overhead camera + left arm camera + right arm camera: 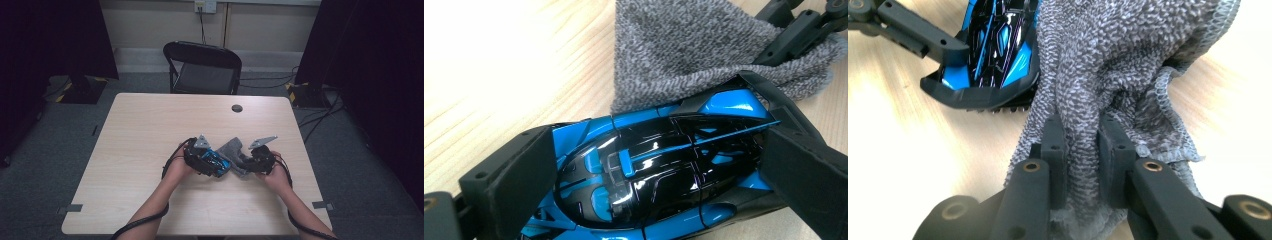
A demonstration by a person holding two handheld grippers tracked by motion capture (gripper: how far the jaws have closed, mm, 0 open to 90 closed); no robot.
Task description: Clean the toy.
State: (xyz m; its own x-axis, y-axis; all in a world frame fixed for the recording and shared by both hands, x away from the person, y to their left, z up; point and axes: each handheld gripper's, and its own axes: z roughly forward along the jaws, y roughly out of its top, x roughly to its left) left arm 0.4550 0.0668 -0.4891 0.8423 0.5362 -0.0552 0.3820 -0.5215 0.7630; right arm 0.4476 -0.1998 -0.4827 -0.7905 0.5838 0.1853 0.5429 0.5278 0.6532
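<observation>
Your right gripper (pixel 1082 145) pinches a fold of the grey cloth (pixel 1118 65), whose bunched edge presses against the blue-and-black toy car (pixel 659 170). Your left gripper (pixel 659 175) clamps that car lengthwise near the table (pixel 150 130) middle. A chair (pixel 202 67) stands beyond.

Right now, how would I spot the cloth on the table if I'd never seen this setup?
Look at the pale wooden table, near the edge where the person's hands come in. Between the two grippers lies a grey towelling cloth, bunched up and pinched in the right gripper. It presses against a glossy blue and black toy car clamped in the left gripper; the cloth is the soft, dull, fuzzy one.
</observation>
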